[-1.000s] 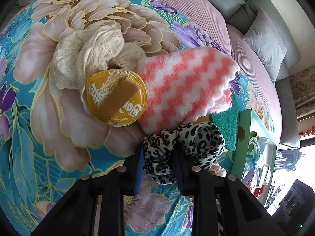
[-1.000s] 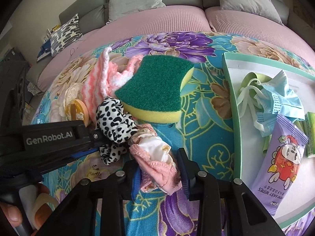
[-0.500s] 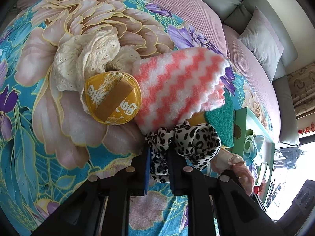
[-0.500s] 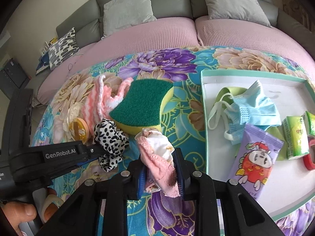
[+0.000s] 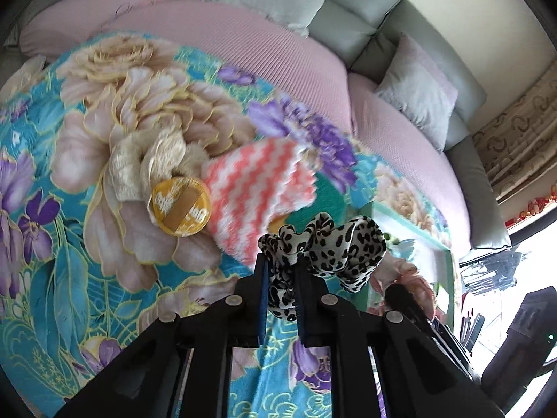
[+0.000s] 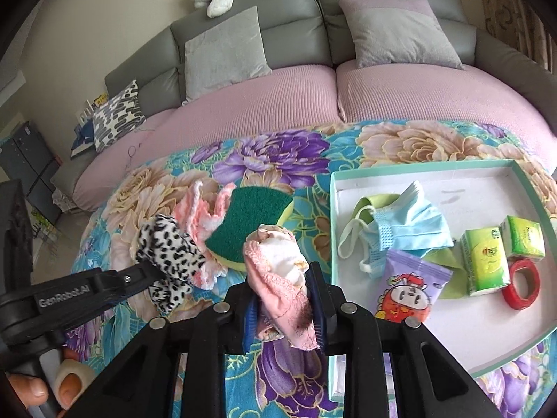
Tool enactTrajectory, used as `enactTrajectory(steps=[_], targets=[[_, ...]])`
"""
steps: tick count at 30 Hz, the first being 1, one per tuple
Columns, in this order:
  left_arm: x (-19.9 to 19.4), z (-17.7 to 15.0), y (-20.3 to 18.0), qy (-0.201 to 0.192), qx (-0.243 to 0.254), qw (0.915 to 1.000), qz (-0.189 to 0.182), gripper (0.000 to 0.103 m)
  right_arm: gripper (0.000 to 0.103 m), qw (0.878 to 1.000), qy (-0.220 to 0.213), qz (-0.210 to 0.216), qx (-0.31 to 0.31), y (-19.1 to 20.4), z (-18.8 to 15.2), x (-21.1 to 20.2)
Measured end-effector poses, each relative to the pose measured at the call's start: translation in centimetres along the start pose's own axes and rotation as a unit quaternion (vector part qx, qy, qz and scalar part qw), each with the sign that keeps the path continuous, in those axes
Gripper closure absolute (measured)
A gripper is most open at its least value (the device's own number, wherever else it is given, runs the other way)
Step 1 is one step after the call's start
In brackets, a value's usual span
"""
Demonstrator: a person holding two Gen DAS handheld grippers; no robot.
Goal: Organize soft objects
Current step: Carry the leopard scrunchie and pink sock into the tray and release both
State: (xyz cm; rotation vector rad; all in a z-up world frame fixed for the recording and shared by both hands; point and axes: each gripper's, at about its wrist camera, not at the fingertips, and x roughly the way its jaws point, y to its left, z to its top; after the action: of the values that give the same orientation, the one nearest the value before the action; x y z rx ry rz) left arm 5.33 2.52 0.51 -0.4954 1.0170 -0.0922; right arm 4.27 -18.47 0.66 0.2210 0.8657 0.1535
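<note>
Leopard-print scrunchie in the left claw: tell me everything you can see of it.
The leopard-print scrunchie is ruffled, thin black-and-white spotted fabric. The left claw is shut on its lower folds, holding it lifted off the floral cloth; its free loops puff up and to the right. In the right wrist view it hangs in front of the pink-and-white cloth.

Floral teal cloth (image 6: 410,139) spread over the surface, pink sofa seat beyond at twelve o'clock. On it in the right wrist view: green-and-yellow sponge (image 6: 250,219) near centre, pink-and-white zigzag towel (image 6: 195,209) touching its nine o'clock edge, mint-rimmed white tray (image 6: 435,165) at three o'clock. In the left wrist view: cream lace cloth (image 5: 139,167) at ten o'clock, round yellow puff (image 5: 181,205) overlapping it, zigzag towel just beside at three o'clock of the puff
</note>
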Motion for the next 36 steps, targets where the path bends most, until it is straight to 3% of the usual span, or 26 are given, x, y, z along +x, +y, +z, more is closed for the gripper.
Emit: enactTrajectory(steps=[5,10,20,26,30,36], targets=[[-0.5,0.0,-2.3,-0.016,0.03,0.9993,-0.017,0.09,0.076,0.999,-0.023,-0.02,0.012,-1.7,0.8,-1.8],[-0.6,-0.2,-4.3,-0.027,0.058,0.9975,-0.029,0.09,0.076,0.996,-0.036,-0.052,0.058,-5.9,1.2,-3.4],[1.2,-2.3,-9.8,-0.019,0.142,0.9884,-0.052,0.089,0.076,0.979,-0.054,-0.136,0.144,-14.3,0.9,-6.3],[2.7,-3.8,-13.4,-0.014,0.194,0.9783,-0.072,0.089,0.076,0.972,-0.07,-0.146,0.171,-16.8,1.2,-7.3],[3.7,-4.5,-15.4,-0.016,0.222,0.9713,-0.083,0.089,0.076,0.973,-0.09,-0.142,0.155,-17.0,2.4,-6.6],[6.2,-5.3,-17.3,-0.008,0.247,0.9657,-0.079,0.089,0.076,0.976,-0.083,-0.136,0.148,-17.4,2.9,-4.4]])
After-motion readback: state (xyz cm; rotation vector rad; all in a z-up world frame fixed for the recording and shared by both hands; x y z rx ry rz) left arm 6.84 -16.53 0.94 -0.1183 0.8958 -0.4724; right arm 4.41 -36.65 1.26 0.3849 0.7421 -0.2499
